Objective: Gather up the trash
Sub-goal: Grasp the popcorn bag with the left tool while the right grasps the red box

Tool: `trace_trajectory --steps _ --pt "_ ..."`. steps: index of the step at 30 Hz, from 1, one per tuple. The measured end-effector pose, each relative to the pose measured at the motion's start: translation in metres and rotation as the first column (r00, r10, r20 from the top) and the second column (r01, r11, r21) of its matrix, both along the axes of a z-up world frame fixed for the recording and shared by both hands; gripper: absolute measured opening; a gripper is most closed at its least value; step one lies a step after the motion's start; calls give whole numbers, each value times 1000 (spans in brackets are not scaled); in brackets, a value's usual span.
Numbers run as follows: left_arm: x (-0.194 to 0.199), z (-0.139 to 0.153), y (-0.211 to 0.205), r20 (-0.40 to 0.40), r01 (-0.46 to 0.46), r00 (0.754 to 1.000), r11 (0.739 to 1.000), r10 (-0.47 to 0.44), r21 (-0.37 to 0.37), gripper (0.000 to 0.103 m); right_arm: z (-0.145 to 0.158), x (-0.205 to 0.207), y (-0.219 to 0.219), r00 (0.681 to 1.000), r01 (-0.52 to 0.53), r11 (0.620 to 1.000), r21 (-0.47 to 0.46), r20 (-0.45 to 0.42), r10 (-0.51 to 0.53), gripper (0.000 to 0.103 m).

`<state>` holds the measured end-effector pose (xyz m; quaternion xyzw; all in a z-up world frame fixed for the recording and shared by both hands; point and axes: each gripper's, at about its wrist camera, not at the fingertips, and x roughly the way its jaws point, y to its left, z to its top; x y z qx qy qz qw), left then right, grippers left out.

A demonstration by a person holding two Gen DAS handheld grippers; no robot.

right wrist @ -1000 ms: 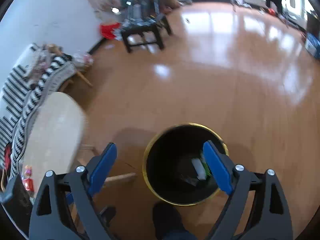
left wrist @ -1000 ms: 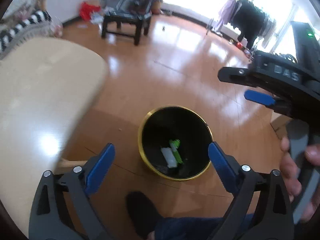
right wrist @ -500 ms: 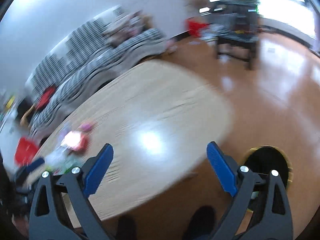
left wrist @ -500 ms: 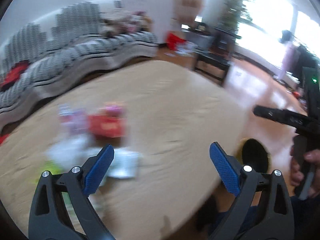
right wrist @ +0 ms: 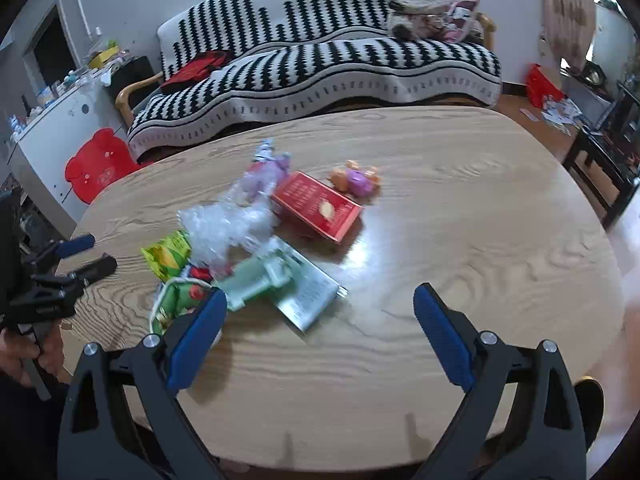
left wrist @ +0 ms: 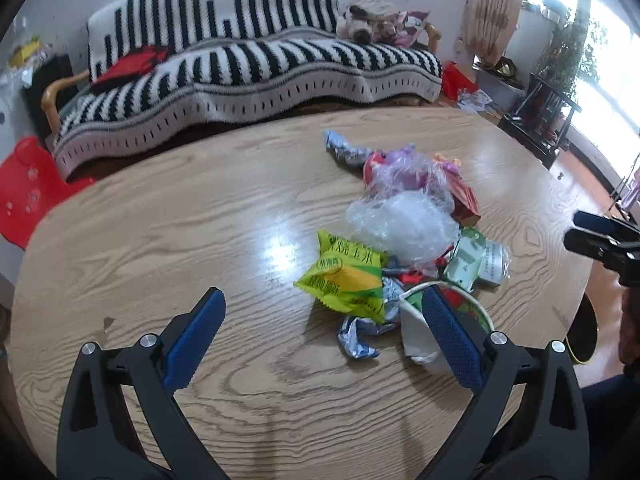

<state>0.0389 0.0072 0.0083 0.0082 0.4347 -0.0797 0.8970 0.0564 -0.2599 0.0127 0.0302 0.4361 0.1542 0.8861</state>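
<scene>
A pile of trash lies on the wooden table (left wrist: 160, 248): a yellow-green snack wrapper (left wrist: 344, 278), crumpled clear plastic (left wrist: 404, 220), a red box (right wrist: 316, 204), a pale green packet (right wrist: 276, 280), a paper cup (left wrist: 424, 320) and a pink-orange candy (right wrist: 356, 178). My left gripper (left wrist: 322, 332) is open and empty, hovering just short of the wrapper and cup. My right gripper (right wrist: 320, 330) is open and empty above bare table, near the green packet. The black bin's gold rim (left wrist: 582, 340) peeks past the table's right edge.
A black-and-white striped sofa (left wrist: 248, 60) runs behind the table, with a red cushion (left wrist: 132, 62) and a plush toy (left wrist: 368, 16) on it. A red stool (right wrist: 98, 164) stands at the left. A dark side table (right wrist: 604, 152) stands on the wood floor at the right.
Both grippers swung up and left from over the black bin on the floor to the table; the trash pile now lies in front of them. Both stayed open and empty.
</scene>
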Motion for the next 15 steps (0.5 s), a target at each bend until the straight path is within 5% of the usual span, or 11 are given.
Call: trace_trajectory --steps 10,15 --pt "44 -44 -10 -16 81 997 991 -80 106 96 -28 82 7 997 -64 998 -1 -43 64 91" --pt "63 -61 -4 -69 88 994 994 -84 61 96 -59 112 13 993 -105 994 -42 -67 102 91"
